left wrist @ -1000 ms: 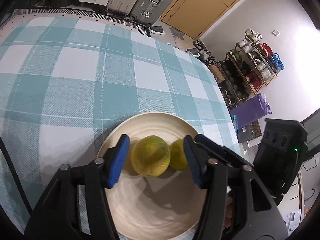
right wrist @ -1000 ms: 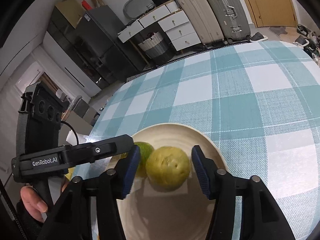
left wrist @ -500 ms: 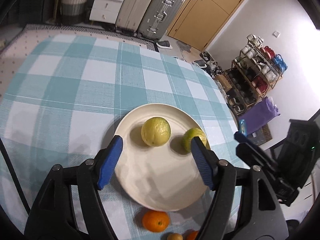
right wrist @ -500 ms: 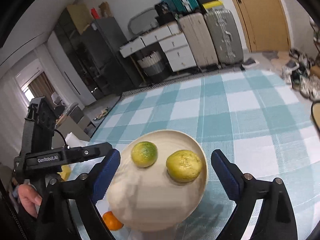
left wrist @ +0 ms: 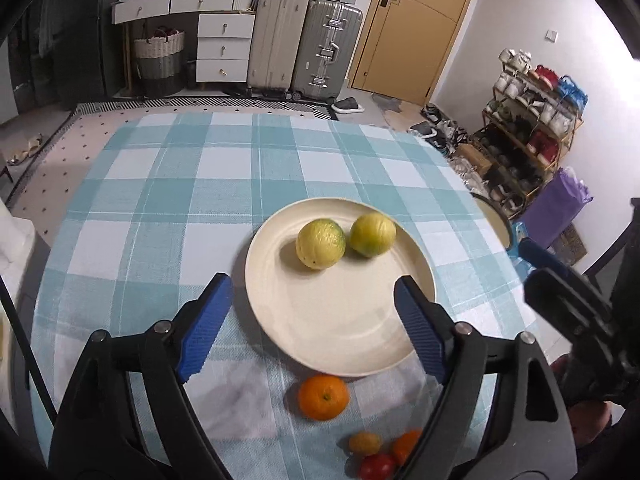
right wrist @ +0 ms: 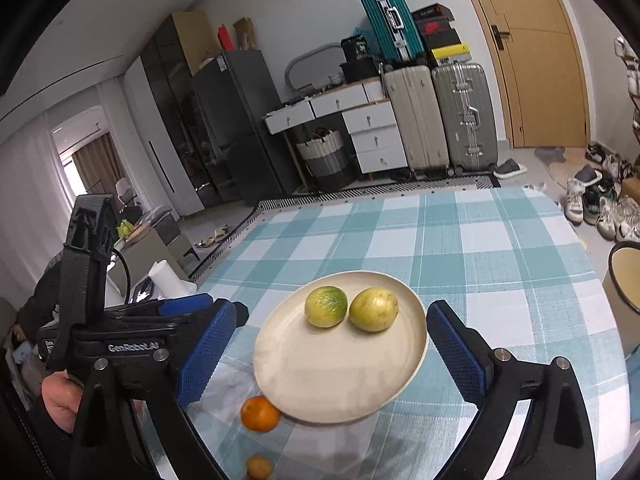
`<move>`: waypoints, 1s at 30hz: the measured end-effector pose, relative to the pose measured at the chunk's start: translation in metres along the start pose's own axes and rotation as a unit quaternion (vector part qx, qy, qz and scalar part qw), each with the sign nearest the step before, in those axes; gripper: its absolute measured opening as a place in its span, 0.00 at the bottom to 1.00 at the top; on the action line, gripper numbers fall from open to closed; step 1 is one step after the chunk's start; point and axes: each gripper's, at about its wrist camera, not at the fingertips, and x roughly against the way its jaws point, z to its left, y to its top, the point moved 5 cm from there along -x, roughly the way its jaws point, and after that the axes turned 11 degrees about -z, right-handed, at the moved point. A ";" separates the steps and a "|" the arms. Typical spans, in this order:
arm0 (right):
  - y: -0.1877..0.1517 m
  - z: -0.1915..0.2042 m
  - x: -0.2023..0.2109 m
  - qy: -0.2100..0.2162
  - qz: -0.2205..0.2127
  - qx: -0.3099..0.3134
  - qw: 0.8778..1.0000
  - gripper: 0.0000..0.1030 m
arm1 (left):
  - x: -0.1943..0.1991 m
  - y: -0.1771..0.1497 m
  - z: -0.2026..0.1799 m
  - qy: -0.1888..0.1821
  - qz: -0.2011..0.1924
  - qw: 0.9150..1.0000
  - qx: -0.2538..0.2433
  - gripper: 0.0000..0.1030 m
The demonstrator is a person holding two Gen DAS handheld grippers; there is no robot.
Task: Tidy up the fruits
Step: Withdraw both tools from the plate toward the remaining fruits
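Note:
A cream plate [left wrist: 340, 320] [right wrist: 320, 372] lies on the teal checked tablecloth and holds two yellow-green fruits side by side [left wrist: 320, 243] [left wrist: 372, 234] [right wrist: 326, 306] [right wrist: 373, 309]. An orange [left wrist: 323, 396] [right wrist: 260, 413] lies on the cloth just in front of the plate. Small orange, yellow and red fruits [left wrist: 376, 454] lie nearer still. My left gripper [left wrist: 316, 328] is open and empty, above the plate's near side. My right gripper [right wrist: 328, 356] is open and empty, above the plate; it also shows at the right of the left wrist view [left wrist: 560, 280].
A second cream bowl with a dark rim [right wrist: 626, 276] [left wrist: 494, 220] stands at the table's right edge. A white roll [right wrist: 170, 278] stands off the table's left side. Suitcases, drawers and a shoe rack stand beyond the table.
Both grippers have let go of the yellow-green fruits on the plate, opened wide and pulled back and up. The orange and small fruits have come into view.

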 end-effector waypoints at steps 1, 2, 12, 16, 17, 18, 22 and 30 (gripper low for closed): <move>-0.001 0.002 0.004 0.001 -0.002 0.001 1.000 0.95 | 0.004 -0.003 -0.002 0.007 -0.002 1.000 -0.006 0.79; -0.001 0.003 0.006 0.001 -0.003 0.001 1.000 0.96 | 0.008 -0.005 -0.004 0.011 -0.006 1.000 -0.011 0.79; -0.013 0.021 0.038 0.015 -0.026 0.012 0.999 1.00 | 0.028 -0.030 -0.012 0.024 -0.012 0.999 -0.026 0.90; -0.022 0.027 0.046 0.011 -0.028 0.020 0.999 1.00 | 0.040 -0.040 -0.008 0.036 -0.024 0.999 -0.024 0.99; -0.025 0.029 0.048 0.009 -0.028 0.021 0.999 1.00 | 0.041 -0.041 -0.007 0.036 -0.025 0.999 -0.024 0.99; -0.027 0.029 0.049 0.009 -0.028 0.022 0.999 1.00 | 0.041 -0.043 -0.004 0.037 -0.024 0.999 -0.023 0.99; -0.039 0.030 0.055 0.008 -0.024 0.015 1.000 1.00 | 0.045 -0.057 0.004 0.031 -0.021 0.999 -0.021 0.99; -0.060 0.026 0.064 0.004 -0.019 0.002 1.000 1.00 | 0.044 -0.094 0.016 0.037 0.007 0.999 -0.033 0.99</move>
